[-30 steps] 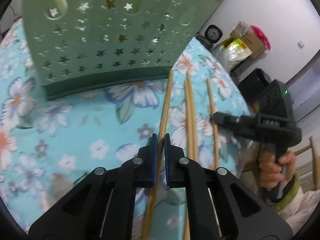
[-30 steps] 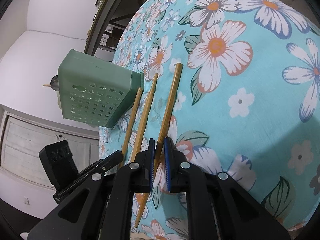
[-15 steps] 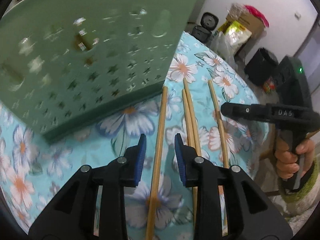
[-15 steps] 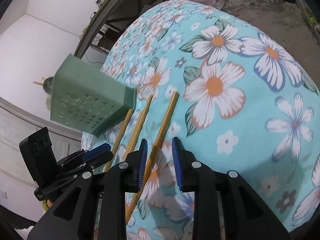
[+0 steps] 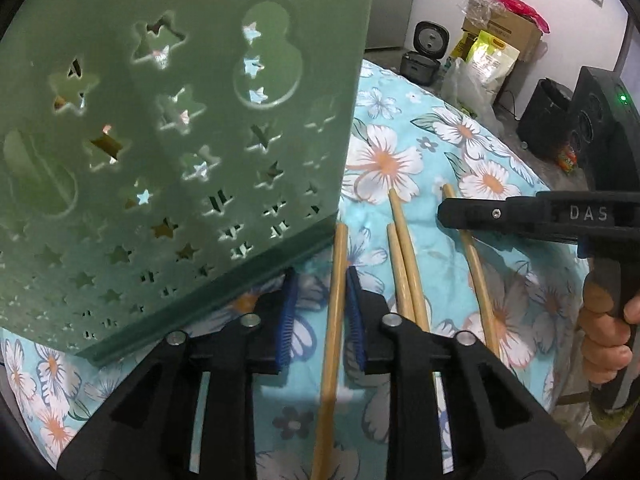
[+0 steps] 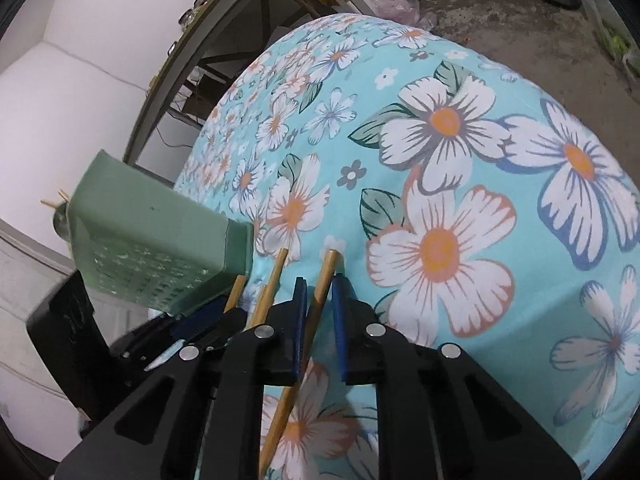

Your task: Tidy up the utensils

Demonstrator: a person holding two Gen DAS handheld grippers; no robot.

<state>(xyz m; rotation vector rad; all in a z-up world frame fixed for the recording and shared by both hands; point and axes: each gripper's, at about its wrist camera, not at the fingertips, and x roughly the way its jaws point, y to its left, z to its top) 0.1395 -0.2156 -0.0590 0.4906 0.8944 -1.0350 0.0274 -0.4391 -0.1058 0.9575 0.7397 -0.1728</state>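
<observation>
Four wooden chopsticks (image 5: 404,256) lie side by side on the floral tablecloth (image 5: 400,152), just at 4 o'clock of the green star-cut holder (image 5: 168,140). You are mid-pick. Your left gripper (image 5: 320,304) has been closing, jaws apart around the leftmost stick (image 5: 334,320); your right gripper (image 6: 318,316) likewise straddles the rightmost chopstick (image 6: 320,292), unclamped. Next, squeeze fully before lifting toward the holder.

Left gripper (image 5: 320,312) jaws have just been closing, a gap left, one chopstick (image 5: 334,320) between them, touching the right pad only. Green holder (image 5: 180,140) close, upper left. Three more chopsticks (image 5: 408,264) to the right on the floral bench (image 5: 400,152). Right gripper (image 5: 472,214) over the far-right one.
</observation>
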